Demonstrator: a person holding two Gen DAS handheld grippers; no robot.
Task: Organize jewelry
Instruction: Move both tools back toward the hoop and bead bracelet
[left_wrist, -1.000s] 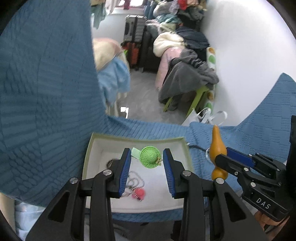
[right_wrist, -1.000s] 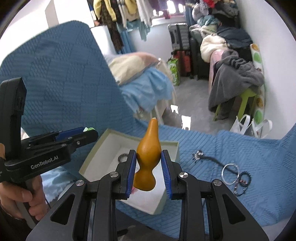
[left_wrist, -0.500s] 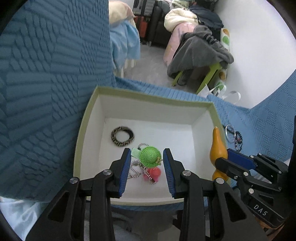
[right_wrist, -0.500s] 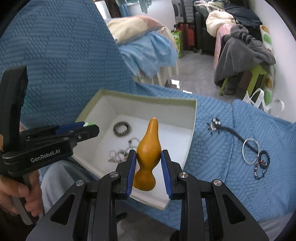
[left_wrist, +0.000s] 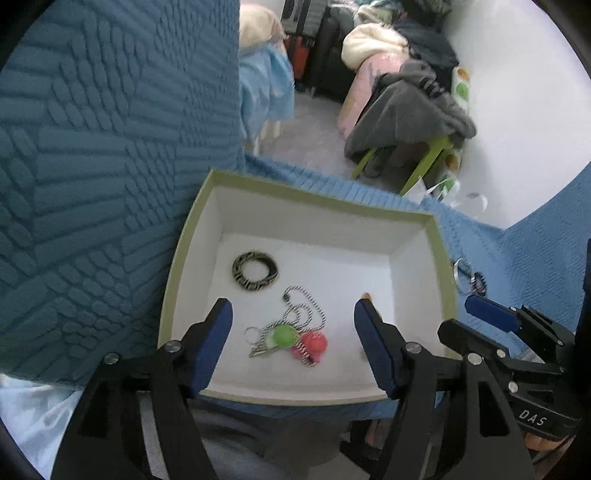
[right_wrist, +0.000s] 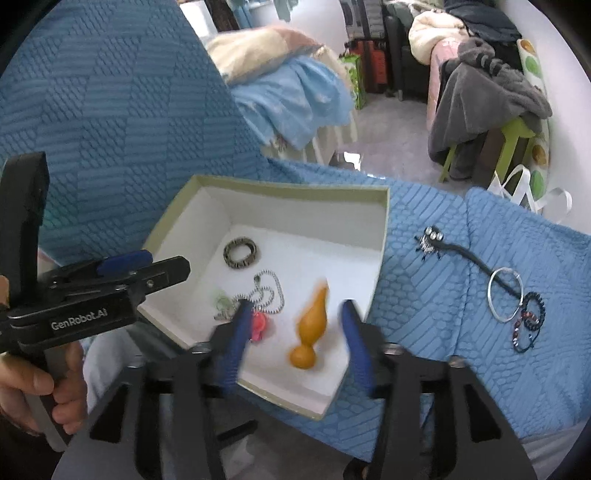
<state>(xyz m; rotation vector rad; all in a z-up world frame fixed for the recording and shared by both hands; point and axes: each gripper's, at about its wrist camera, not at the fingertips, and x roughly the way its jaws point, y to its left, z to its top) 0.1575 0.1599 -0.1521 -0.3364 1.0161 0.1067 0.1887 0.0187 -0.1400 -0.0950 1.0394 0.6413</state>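
A white box with a green rim (left_wrist: 317, 197) (right_wrist: 295, 188) lies on the blue cover. Inside it are a patterned ring (left_wrist: 255, 271), a ball chain (left_wrist: 304, 310), a green hat charm (left_wrist: 284, 336) and a pink charm (left_wrist: 314, 343). My left gripper (left_wrist: 292, 317) hangs over them, its jaws opening, with nothing between the pads. An orange gourd (right_wrist: 310, 325), blurred, lies on the box floor below my right gripper (right_wrist: 295, 310), whose jaws are opening too and stand clear of it. The left gripper (right_wrist: 162, 264) shows at the left of the right wrist view.
On the blue cover right of the box lie a black cord with beads (right_wrist: 430, 240), a silver bangle (right_wrist: 504, 295) and beaded bracelets (right_wrist: 528, 325). A hand (right_wrist: 37, 380) holds the left gripper's handle. Behind are a bed, a green stool and piled clothes.
Both grippers came down over the box and their jaws spread. The green hat charm left the left gripper and the orange gourd left the right; both now lie in the box.
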